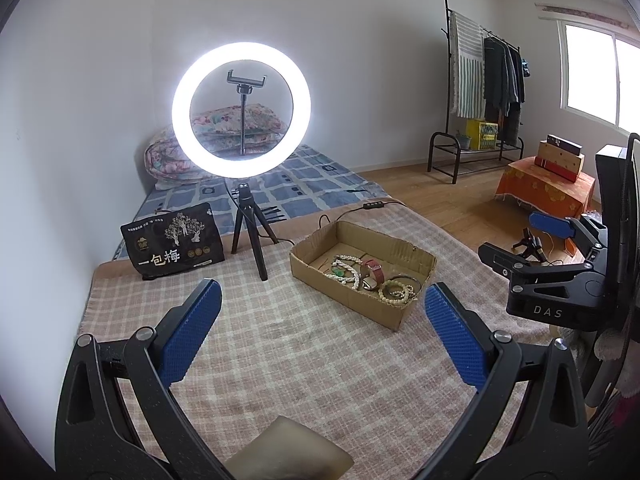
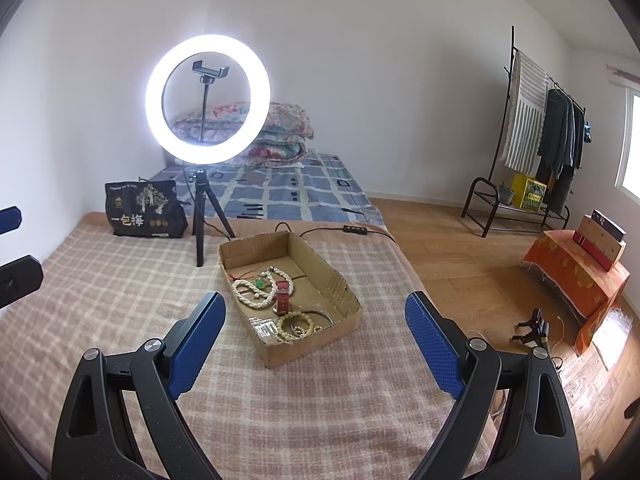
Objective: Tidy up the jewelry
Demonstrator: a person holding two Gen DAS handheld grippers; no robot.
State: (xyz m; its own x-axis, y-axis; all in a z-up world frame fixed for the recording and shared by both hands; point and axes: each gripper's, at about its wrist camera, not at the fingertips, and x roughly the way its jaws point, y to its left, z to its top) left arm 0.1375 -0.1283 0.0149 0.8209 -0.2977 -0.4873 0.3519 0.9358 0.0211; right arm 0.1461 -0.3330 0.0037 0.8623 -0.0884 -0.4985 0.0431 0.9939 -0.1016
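Jewelry (image 2: 276, 304) lies in a shallow brown cardboard tray (image 2: 344, 280) on the checked blanket (image 2: 120, 288), long axis running away rightward. Left gripper (image 1: 320, 320) and right gripper (image 2: 316, 328) gape wide, empty.

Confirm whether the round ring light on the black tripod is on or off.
On: the round ring light glows bright white all around in both views.

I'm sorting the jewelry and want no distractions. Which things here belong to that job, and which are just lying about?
Belongs to the job:
cardboard tray
pearl necklace
red-strap watch
bead bracelets
small clear packets

Just lying about:
ring light
black snack bag
clothes rack
folded quilts
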